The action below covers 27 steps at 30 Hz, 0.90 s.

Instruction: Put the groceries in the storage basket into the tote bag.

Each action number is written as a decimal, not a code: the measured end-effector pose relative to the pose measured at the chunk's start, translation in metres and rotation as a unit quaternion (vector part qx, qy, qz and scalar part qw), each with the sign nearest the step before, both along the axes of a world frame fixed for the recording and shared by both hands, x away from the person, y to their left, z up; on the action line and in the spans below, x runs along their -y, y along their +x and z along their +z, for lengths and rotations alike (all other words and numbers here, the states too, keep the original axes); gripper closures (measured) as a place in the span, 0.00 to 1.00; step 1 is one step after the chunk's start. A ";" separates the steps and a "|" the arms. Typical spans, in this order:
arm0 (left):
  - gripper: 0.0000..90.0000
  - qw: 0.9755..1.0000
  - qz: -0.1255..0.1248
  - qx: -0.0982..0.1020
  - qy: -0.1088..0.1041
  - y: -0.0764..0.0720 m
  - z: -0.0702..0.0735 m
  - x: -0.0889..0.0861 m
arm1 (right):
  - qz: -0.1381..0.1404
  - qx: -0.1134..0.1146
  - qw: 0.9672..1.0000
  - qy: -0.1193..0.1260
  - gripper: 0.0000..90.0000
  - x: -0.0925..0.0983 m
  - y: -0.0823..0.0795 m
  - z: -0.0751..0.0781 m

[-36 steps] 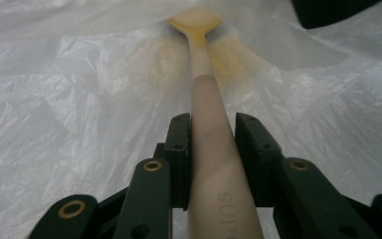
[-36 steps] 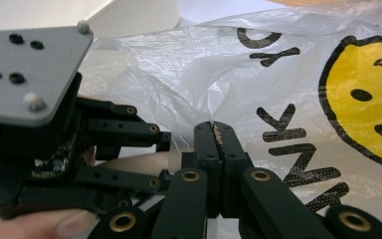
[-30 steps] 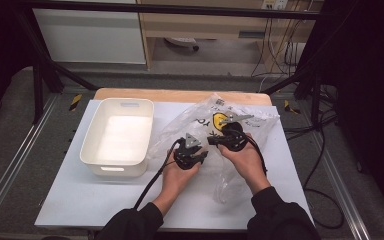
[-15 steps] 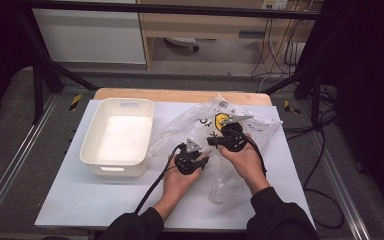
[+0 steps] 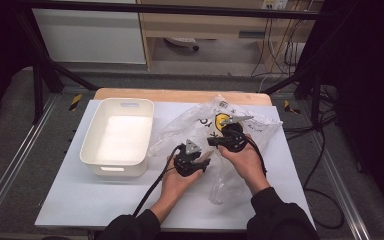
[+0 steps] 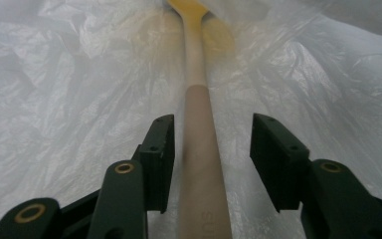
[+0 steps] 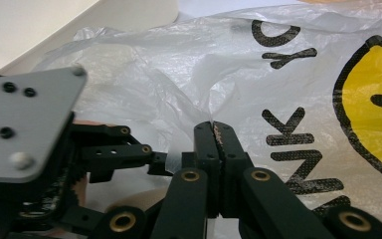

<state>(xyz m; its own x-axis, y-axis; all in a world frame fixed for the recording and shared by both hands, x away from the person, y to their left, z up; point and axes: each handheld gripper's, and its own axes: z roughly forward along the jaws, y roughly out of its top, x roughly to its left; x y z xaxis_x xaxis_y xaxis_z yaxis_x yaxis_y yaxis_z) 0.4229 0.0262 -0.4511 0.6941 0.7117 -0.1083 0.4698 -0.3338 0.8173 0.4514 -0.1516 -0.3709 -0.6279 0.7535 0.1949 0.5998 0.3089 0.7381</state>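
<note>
Between the earlier frames and this one, the left gripper point(image 5: 203, 161) barely shifted over the plastic bag point(image 5: 215, 131), and its jaws had just been opening. They stood at a middling gap astride a pale spatula handle point(image 6: 199, 149) inside the bag, the pads off the handle on both sides. The utensil's yellowish head point(image 6: 191, 7) lay farther in, blurred behind film, so it was probably a silicone spatula. The right gripper point(image 7: 214, 130) was clamped tight on a fold of the bag's film beside the printed yellow smiley point(image 7: 373, 107), holding the mouth up. The bag sprawled across the right half of the white table point(image 5: 70, 200), reaching toward its far edge. A white plastic tub point(image 5: 117, 136) sat near the far left corner, nothing visible in it.

Risk from here: with the handle loose between the pads, the spatula could slide deeper into the bag, or the jaws could re-close on film rather than handle. A slack pull by the right gripper might also tear the thin plastic or let the mouth collapse over the utensil.
</note>
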 end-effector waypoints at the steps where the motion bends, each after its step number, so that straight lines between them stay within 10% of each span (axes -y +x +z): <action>1: 0.57 1.000 0.000 0.003 -0.003 -0.001 0.002 -0.002 | -0.001 0.002 1.000 0.000 1.00 0.001 0.000 0.000; 27: 0.47 0.998 -0.001 0.050 -0.024 -0.056 0.080 -0.087 | -0.004 -0.004 1.000 -0.004 1.00 0.005 -0.020 -0.019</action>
<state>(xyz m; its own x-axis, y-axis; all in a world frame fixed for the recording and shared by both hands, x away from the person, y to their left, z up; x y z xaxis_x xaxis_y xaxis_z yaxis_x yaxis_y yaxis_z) 0.3674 0.1135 -0.3715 0.7049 0.7055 -0.0728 0.3845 -0.2939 0.8751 0.4318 -0.1563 -0.3903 -0.6203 0.7602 0.1934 0.6084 0.3106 0.7304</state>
